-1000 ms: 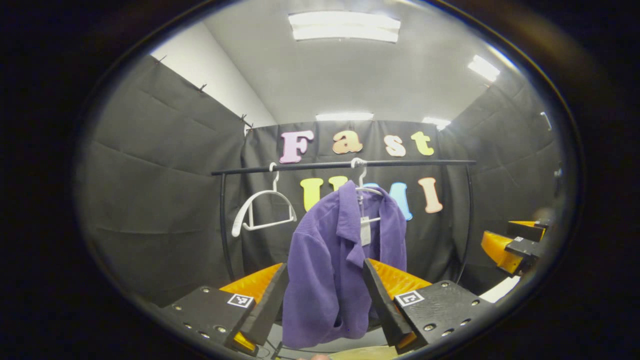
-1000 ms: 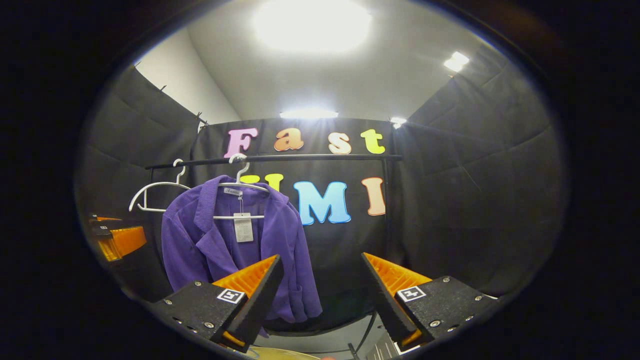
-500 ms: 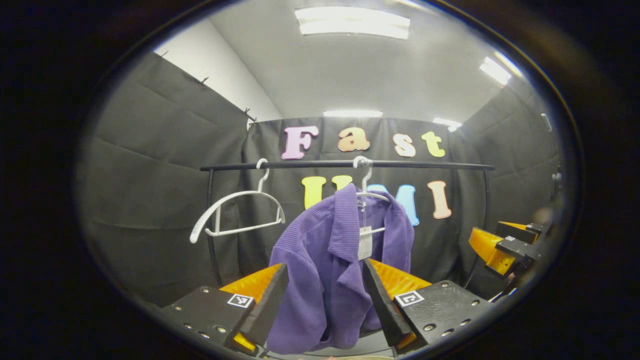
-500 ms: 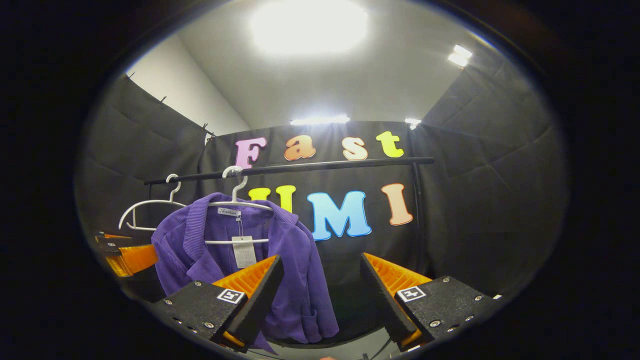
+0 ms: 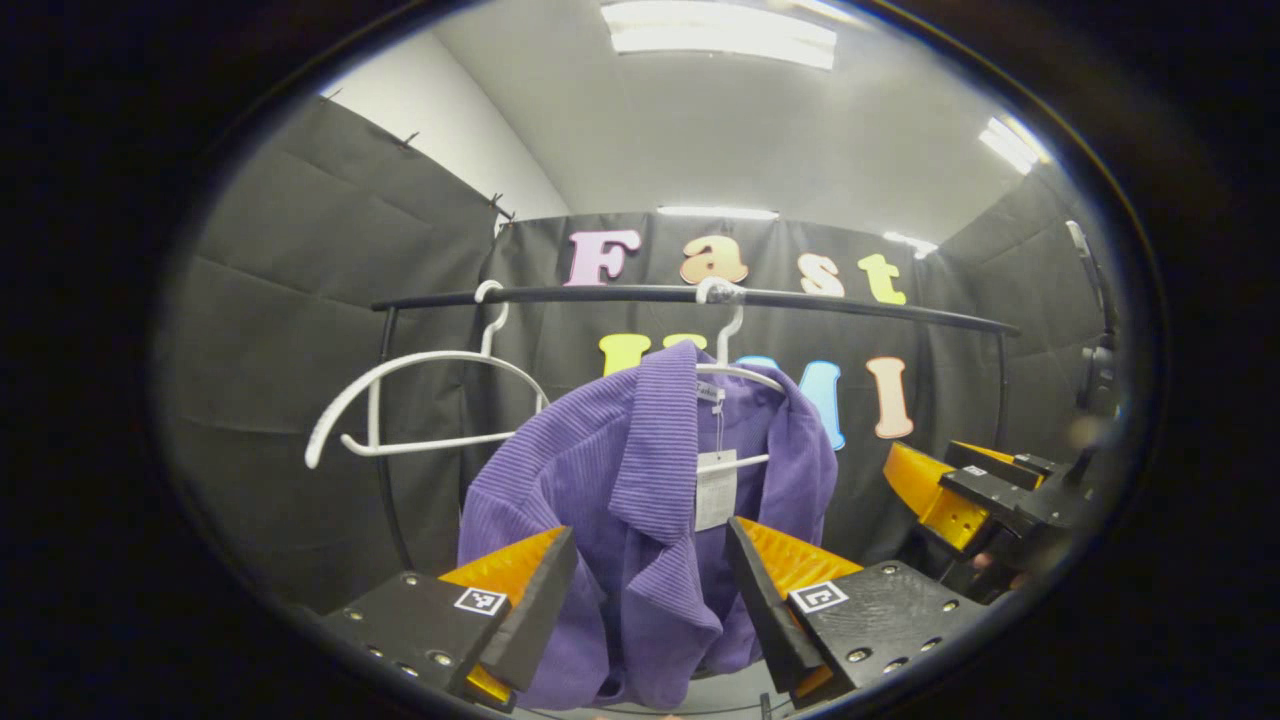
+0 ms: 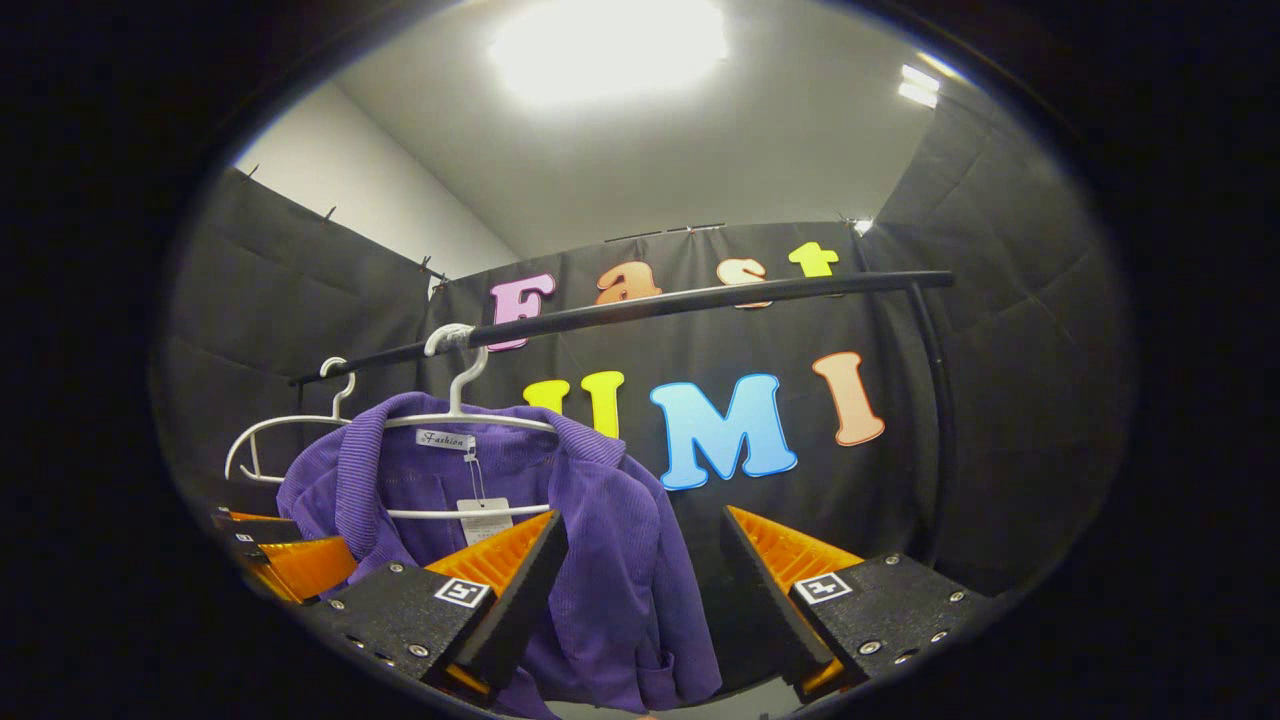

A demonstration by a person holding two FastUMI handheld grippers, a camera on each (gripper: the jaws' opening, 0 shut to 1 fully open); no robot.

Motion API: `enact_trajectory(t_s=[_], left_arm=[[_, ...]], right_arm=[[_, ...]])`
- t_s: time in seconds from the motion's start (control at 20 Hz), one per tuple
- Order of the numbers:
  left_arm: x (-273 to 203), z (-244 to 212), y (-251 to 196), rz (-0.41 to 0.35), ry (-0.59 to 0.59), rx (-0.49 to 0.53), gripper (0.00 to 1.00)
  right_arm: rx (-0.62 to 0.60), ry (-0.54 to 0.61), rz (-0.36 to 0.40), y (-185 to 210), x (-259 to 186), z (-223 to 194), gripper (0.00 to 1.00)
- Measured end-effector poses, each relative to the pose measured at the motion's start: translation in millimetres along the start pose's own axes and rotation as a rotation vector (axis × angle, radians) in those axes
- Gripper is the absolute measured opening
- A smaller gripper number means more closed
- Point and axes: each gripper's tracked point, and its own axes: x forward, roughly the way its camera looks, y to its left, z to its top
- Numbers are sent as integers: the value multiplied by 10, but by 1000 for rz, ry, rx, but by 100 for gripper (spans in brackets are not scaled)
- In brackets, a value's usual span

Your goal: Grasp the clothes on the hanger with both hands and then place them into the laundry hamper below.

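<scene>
A purple ribbed jacket [image 5: 640, 500] with a white tag hangs on a white hanger [image 5: 745, 372] from a black rail [image 5: 850, 305]. My left gripper [image 5: 650, 535] is open just in front of the jacket's collar and front, with the cloth showing between its fingers but apart from them. In the right gripper view the jacket [image 6: 610, 560] hangs at lower left on its hanger [image 6: 470, 420]. My right gripper [image 6: 643, 520] is open beside the jacket's right shoulder. The right gripper [image 5: 975, 490] also appears at the far right of the left gripper view, and the left gripper [image 6: 290, 560] at the far left of the right gripper view.
An empty white hanger [image 5: 420, 400] hangs on the rail left of the jacket, also seen as the empty hanger [image 6: 270, 435]. The rail's upright posts [image 5: 385, 420] [image 6: 935, 420] stand at both ends. Black cloth walls close the booth on three sides.
Both grippers have moved closer to the jacket and rail, which now look larger and higher. Both stay open. The jacket still hangs on its hanger.
</scene>
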Motion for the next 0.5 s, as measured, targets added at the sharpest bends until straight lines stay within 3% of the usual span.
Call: enact_trajectory(t_s=[0.5], left_arm=[[462, -322, 35, 105, 15, 13, 87]], right_arm=[[68, 29, 136, 312, 629, -334, 94]])
